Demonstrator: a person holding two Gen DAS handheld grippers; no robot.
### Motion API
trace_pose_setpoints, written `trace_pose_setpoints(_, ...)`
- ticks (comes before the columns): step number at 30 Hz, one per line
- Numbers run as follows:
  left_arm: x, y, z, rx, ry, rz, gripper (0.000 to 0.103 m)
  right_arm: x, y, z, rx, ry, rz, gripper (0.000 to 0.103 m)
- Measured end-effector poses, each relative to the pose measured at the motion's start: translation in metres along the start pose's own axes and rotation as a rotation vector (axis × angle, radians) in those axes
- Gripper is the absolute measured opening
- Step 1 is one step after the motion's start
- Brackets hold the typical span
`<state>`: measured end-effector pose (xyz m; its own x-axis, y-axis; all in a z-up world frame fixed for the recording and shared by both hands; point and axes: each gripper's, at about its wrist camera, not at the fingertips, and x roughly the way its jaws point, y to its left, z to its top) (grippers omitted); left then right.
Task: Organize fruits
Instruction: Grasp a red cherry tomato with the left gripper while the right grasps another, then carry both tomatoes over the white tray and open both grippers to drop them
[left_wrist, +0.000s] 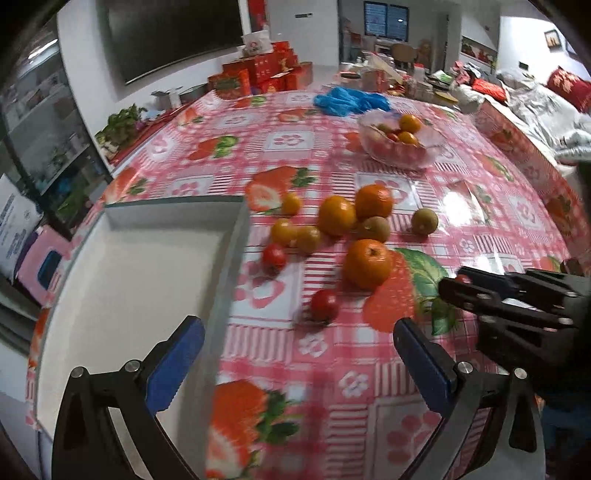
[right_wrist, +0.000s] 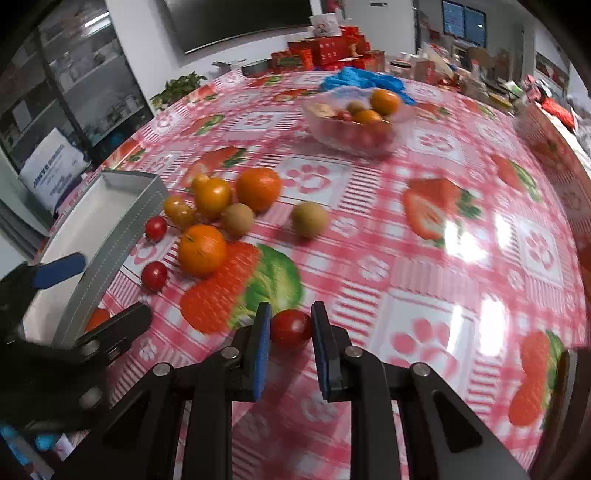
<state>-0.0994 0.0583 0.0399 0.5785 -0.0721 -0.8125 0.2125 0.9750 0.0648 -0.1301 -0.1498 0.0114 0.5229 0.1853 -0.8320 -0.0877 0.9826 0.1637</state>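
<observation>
My right gripper (right_wrist: 291, 312) is shut on a red cherry tomato (right_wrist: 290, 329), held just above the strawberry-print tablecloth (right_wrist: 424, 240). My left gripper (left_wrist: 299, 326) is open and holds nothing; its left finger hangs over a white tray with a grey rim (left_wrist: 236, 258). Loose fruit lies beside the tray: three oranges, one nearest me (left_wrist: 367, 263), two brown kiwis (left_wrist: 424, 220), several small yellow tomatoes (left_wrist: 283, 232) and two red cherry tomatoes (left_wrist: 324, 304). A glass bowl (left_wrist: 428, 155) farther back holds more fruit.
A crumpled blue plastic bag (left_wrist: 351, 101) lies behind the bowl. Red gift boxes (left_wrist: 258, 70) are stacked at the table's far end, with clutter to their right. The table edge (left_wrist: 524, 147) runs along the right side.
</observation>
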Motion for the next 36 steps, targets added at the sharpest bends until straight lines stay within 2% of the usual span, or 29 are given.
trace_pose_setpoints(2, 0.01, -0.008, 0.001, 0.024, 0.016, 0.007, 0.093, -0.005, -0.007, -0.004, 0.021, -0.001, 0.005, 0.024)
trace_pose_setpoints(4, 0.024, -0.011, 0.002, 0.033, 0.056, 0.01, 0.091, -0.009, -0.012, -0.008, 0.037, -0.005, 0.013, 0.024)
trace_pose_setpoints(6, 0.034, -0.01, 0.001, 0.011, 0.073, 0.016, 0.088, -0.012, -0.014, -0.01, 0.04, -0.007, 0.017, 0.024)
trace_pose_setpoints(9, 0.04, -0.003, 0.006, -0.05, 0.076, -0.017, 0.075, -0.013, -0.013, -0.011, 0.045, -0.008, 0.027, 0.024)
trace_pose_setpoints(12, 0.04, -0.005, 0.01, -0.051, 0.071, -0.036, 0.05, -0.015, -0.011, -0.013, 0.044, -0.009, 0.037, 0.024)
trace_pose_setpoints(13, 0.039, -0.006, 0.011, -0.05, 0.074, -0.056, 0.034, -0.016, -0.011, -0.013, 0.042, -0.01, 0.039, 0.024)
trace_pose_setpoints(14, 0.038, -0.009, 0.01, -0.044, 0.075, -0.059, 0.023, -0.018, -0.01, -0.013, 0.041, -0.011, 0.04, 0.024)
trace_pose_setpoints(19, 0.03, -0.007, 0.002, -0.045, 0.087, -0.083, 0.024, -0.023, -0.013, -0.016, 0.053, -0.007, 0.045, 0.024)
trace_pose_setpoints(26, -0.003, 0.011, -0.005, -0.086, 0.046, -0.106, 0.024, -0.027, -0.01, -0.018, 0.059, -0.003, 0.054, 0.024)
trace_pose_setpoints(36, -0.037, 0.038, -0.008, -0.121, -0.028, -0.101, 0.024, -0.035, 0.016, -0.015, 0.024, -0.002, 0.063, 0.024)
